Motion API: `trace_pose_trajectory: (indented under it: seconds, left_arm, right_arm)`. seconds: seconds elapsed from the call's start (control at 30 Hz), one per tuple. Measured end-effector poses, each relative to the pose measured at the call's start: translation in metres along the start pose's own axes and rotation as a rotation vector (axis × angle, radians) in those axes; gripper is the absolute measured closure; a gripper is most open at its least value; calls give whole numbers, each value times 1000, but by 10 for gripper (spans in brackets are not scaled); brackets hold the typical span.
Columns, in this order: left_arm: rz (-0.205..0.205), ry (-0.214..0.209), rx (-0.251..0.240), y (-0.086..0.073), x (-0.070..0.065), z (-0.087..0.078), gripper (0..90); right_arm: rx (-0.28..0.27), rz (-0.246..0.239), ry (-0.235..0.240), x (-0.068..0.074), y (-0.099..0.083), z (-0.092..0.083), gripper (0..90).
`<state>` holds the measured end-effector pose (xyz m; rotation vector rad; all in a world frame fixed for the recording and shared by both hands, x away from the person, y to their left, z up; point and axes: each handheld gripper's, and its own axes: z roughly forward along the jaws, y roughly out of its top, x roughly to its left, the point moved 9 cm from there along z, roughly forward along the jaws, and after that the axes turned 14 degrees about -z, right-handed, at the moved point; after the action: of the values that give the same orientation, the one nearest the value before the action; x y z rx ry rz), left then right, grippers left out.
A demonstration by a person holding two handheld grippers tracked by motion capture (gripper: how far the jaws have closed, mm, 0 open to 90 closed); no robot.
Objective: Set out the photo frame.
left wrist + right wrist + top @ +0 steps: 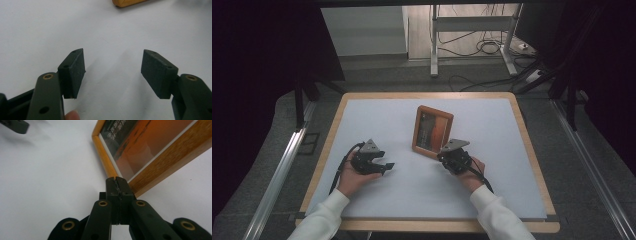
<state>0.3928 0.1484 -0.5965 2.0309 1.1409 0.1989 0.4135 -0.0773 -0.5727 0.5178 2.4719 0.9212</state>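
A wooden picture frame (432, 131) lies flat on the white surface (377, 120), just right of centre, turned slightly askew. Its light honey-coloured rim (102, 152) surrounds glass over an orange-and-dark photograph with a pale mat border; one near corner points toward the person's side.

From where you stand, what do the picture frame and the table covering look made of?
The picture frame looks like wood with a smooth honey-coloured finish: grain shows along its edge in the right gripper view. Its front seems glazed, since it carries a soft sheen. The table covering looks like a matte white sheet or board; which one is unclear.
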Motion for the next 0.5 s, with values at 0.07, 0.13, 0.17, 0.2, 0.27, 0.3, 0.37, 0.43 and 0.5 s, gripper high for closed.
trace_pose_trajectory:
  seconds: [0.07, 0.13, 0.17, 0.2, 0.27, 0.3, 0.37, 0.43, 0.5]
  left_arm:
    - [1, 1, 1, 0, 0, 1, 353]
    - [2, 2, 2, 0, 0, 1, 353]
    - [2, 2, 2, 0, 0, 1, 353]
    - [2, 2, 2, 0, 0, 1, 353]
    - [1, 2, 1, 0, 0, 1, 353]
    - [1, 2, 1, 0, 0, 1, 353]
    - [2, 2, 1, 0, 0, 0, 353]
    - [2, 2, 1, 0, 0, 0, 353]
    - [2, 2, 2, 0, 0, 0, 352]
  right_arm:
    - [4, 9, 2, -2, -1, 3, 897]
    - [6, 20, 0, -2, 0, 7, 898]
    - [6, 20, 0, -2, 0, 7, 898]
    - [5, 16, 6, -2, 0, 9, 898]
    - [7, 11, 10, -1, 0, 11, 898]
    - [7, 11, 10, -1, 0, 11, 898]
    - [9, 8, 10, -1, 0, 12, 898]
    - [7, 10, 12, -1, 0, 12, 898]
    - [8, 11, 12, -1, 0, 11, 898]
